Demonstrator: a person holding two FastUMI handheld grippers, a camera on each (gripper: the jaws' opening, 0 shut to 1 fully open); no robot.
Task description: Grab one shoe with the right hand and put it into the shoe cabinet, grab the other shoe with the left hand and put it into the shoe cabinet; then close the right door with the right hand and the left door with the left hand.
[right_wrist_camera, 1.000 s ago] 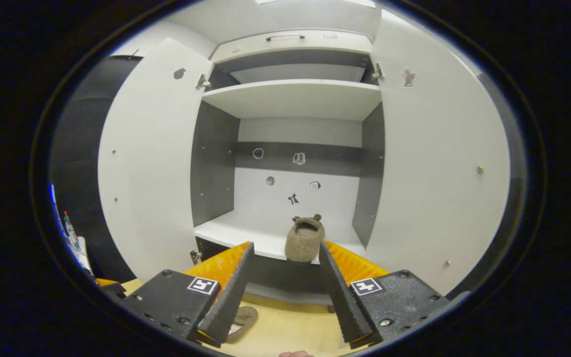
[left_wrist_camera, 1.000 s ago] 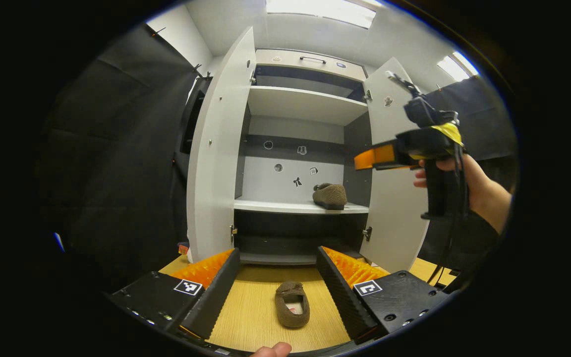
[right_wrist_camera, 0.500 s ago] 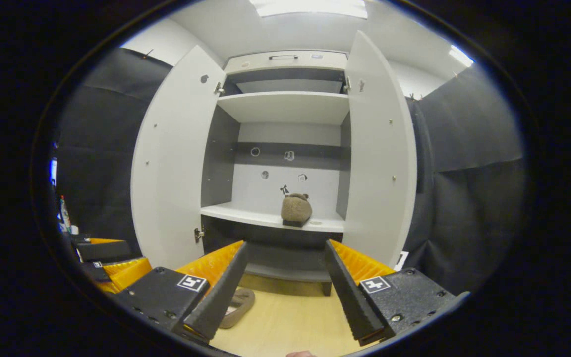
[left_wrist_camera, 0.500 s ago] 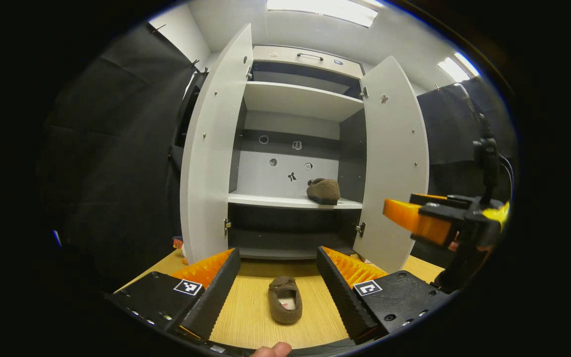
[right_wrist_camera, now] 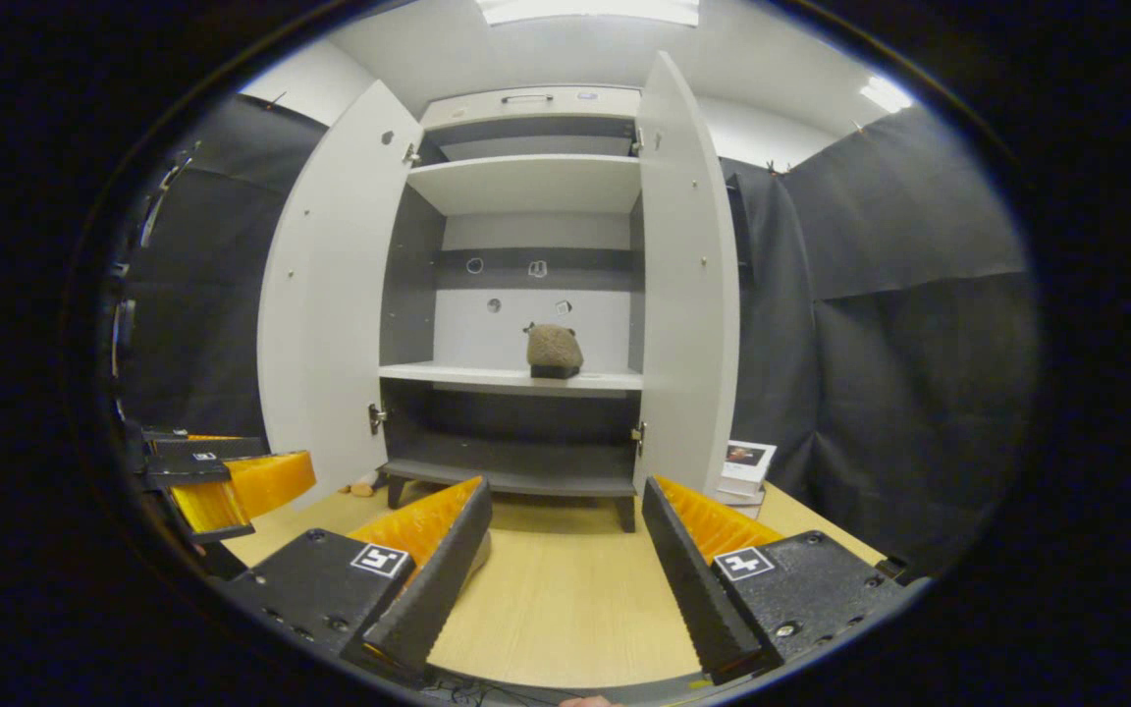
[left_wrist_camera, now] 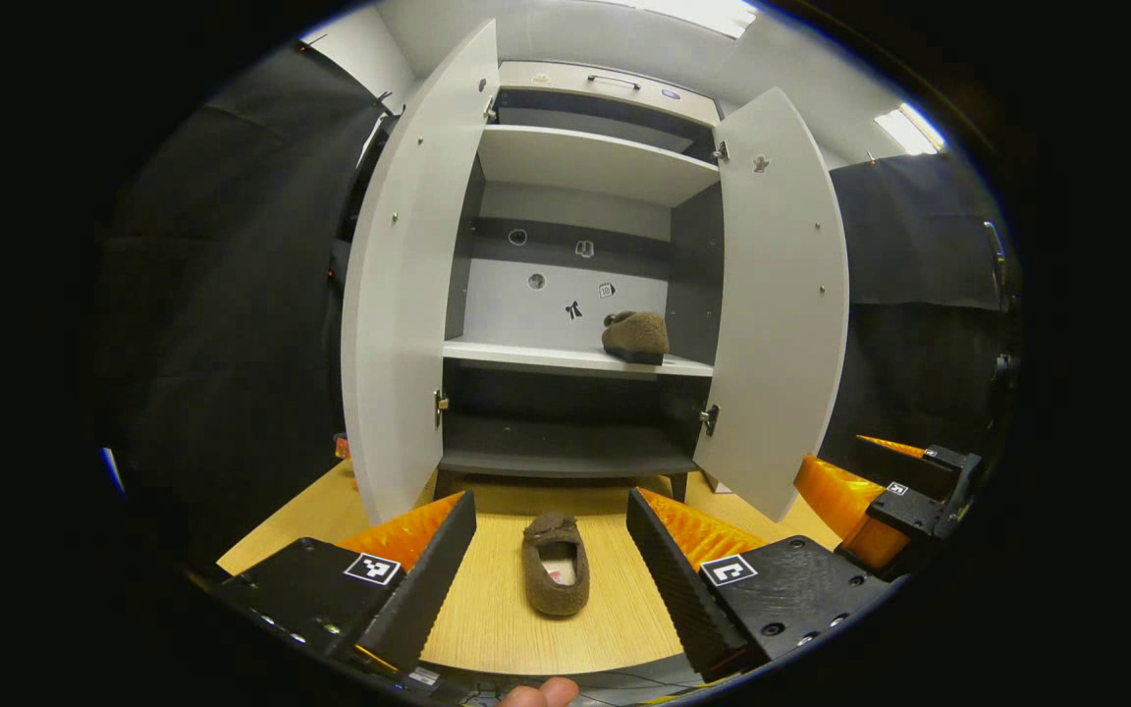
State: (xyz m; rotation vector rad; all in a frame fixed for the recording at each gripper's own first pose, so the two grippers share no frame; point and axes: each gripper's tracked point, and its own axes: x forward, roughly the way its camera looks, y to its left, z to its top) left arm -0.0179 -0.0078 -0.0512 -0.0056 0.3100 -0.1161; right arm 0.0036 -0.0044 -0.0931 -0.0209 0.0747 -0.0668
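Observation:
A brown fuzzy shoe [left_wrist_camera: 554,577] lies on the wooden floor [left_wrist_camera: 487,628] between the open fingers of my left gripper [left_wrist_camera: 551,560], a little ahead of them. The second brown shoe [left_wrist_camera: 635,337] rests on the middle shelf of the white shoe cabinet [left_wrist_camera: 580,162], toward its right side; in the right gripper view that shoe [right_wrist_camera: 554,350] sits above and beyond my open, empty right gripper [right_wrist_camera: 565,570]. Both cabinet doors, left [left_wrist_camera: 399,285] and right [left_wrist_camera: 780,295], stand wide open. In the left gripper view the right gripper [left_wrist_camera: 880,491] is at the lower right.
Black cloth walls flank the cabinet. A small white card [right_wrist_camera: 748,467] leans against the cloth right of the cabinet's right door [right_wrist_camera: 688,285]. In the right gripper view the left gripper [right_wrist_camera: 222,481] is at the lower left. A lower shelf [left_wrist_camera: 565,462] sits near the floor.
Both grippers have drawn back from the cabinet. The right gripper has dropped from shelf height to floor level at the right. The shoe stays on the shelf.

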